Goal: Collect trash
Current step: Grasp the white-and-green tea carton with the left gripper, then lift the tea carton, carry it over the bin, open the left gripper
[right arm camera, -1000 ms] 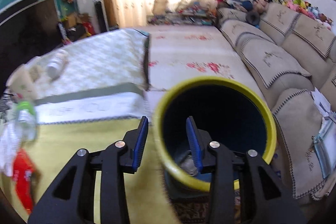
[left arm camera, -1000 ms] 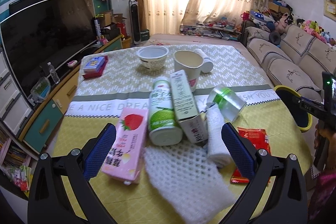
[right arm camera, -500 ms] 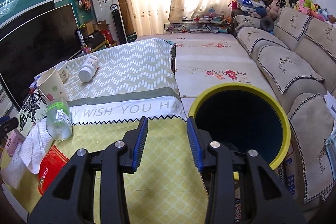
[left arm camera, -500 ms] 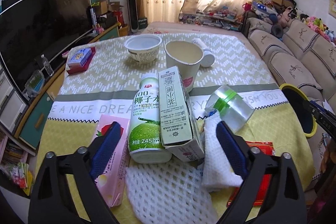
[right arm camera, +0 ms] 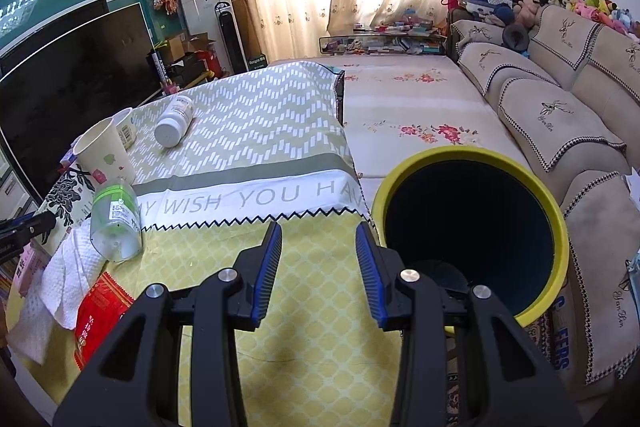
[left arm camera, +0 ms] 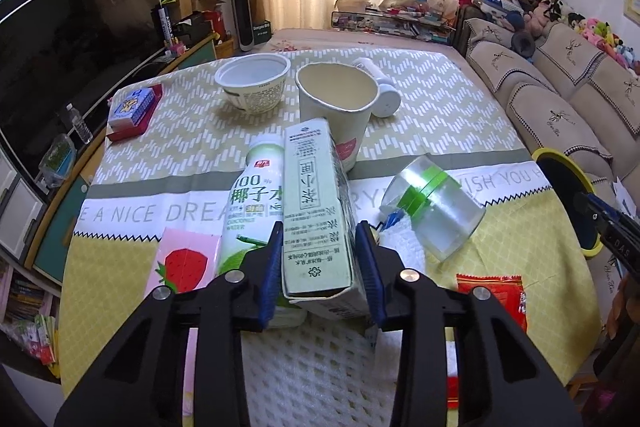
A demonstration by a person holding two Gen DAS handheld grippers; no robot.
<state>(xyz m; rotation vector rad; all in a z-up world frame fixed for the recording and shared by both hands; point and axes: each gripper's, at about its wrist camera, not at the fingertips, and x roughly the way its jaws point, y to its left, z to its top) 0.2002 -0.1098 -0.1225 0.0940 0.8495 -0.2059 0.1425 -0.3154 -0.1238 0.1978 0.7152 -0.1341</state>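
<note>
Pale green cardboard fills the gap of the left gripper [left arm camera: 319,255]: a tall tea carton [left arm camera: 316,211] lies lengthwise between its blue pads [left arm camera: 270,267], which press against the carton's two long sides (the near end of the box sits deep between the fingers). Directly to the left of that gripper's left finger lies a coconut water bottle [left arm camera: 248,211], touching the carton, and further left a pink strawberry milk carton [left arm camera: 180,267] lies flat. Under the gripper spreads white foam netting [left arm camera: 312,375]. To its right a white paper towel [left arm camera: 404,251] lies crumpled, with a clear plastic bottle [left arm camera: 434,203] with a green band resting on it, and a red snack wrapper [left arm camera: 494,293] just beyond the right finger. Ahead of the carton stands a paper cup [left arm camera: 336,111], with a white bowl [left arm camera: 253,81] to its left and a small white pill bottle [left arm camera: 380,89] on its side behind it.

The right gripper [right arm camera: 319,259] hangs over the yellow tablecloth [right arm camera: 312,291] with its fingers spread and nothing between them. Just to its right, off the table edge, stands the yellow-rimmed trash bin [right arm camera: 560,227], its dark mouth facing up
</note>
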